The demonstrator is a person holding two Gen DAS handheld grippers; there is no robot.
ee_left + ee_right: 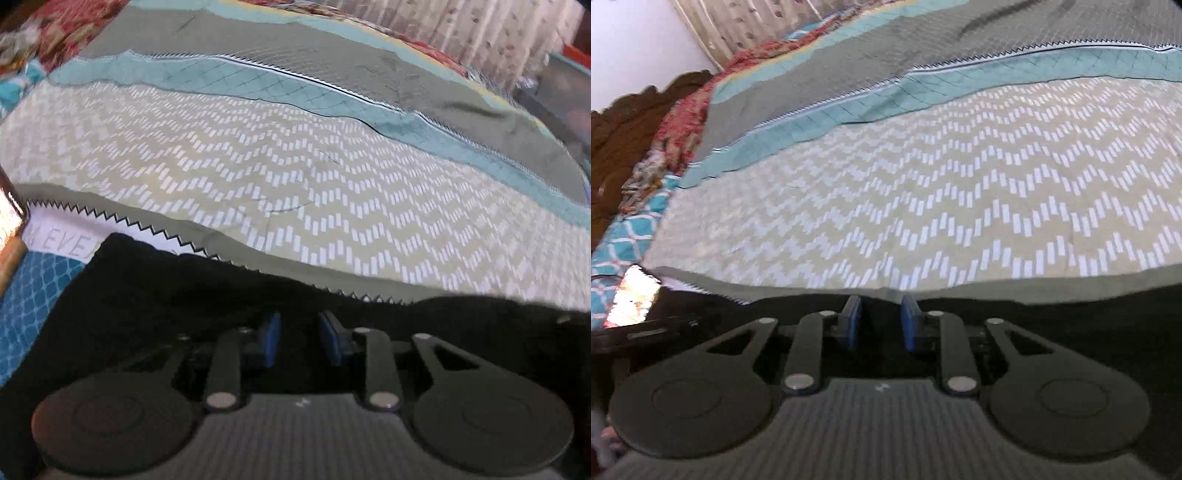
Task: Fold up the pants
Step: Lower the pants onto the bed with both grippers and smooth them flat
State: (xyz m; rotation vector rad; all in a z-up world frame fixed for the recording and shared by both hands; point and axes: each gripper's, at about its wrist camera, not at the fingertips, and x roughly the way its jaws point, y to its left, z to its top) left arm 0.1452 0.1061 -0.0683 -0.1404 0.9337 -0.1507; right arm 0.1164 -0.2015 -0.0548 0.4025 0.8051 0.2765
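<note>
Patterned bedspread [295,177]; headboard [624,122] only in right view.

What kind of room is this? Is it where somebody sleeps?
Most likely a bedroom. A big patterned bedspread covers what looks like a bed, with a carved wooden headboard at one end and curtains behind. Black pants lie on the near edge.

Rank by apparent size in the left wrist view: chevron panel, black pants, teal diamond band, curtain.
1. chevron panel
2. black pants, though close to the camera and partly hidden by the gripper, so unsure against the panel
3. teal diamond band
4. curtain
</note>
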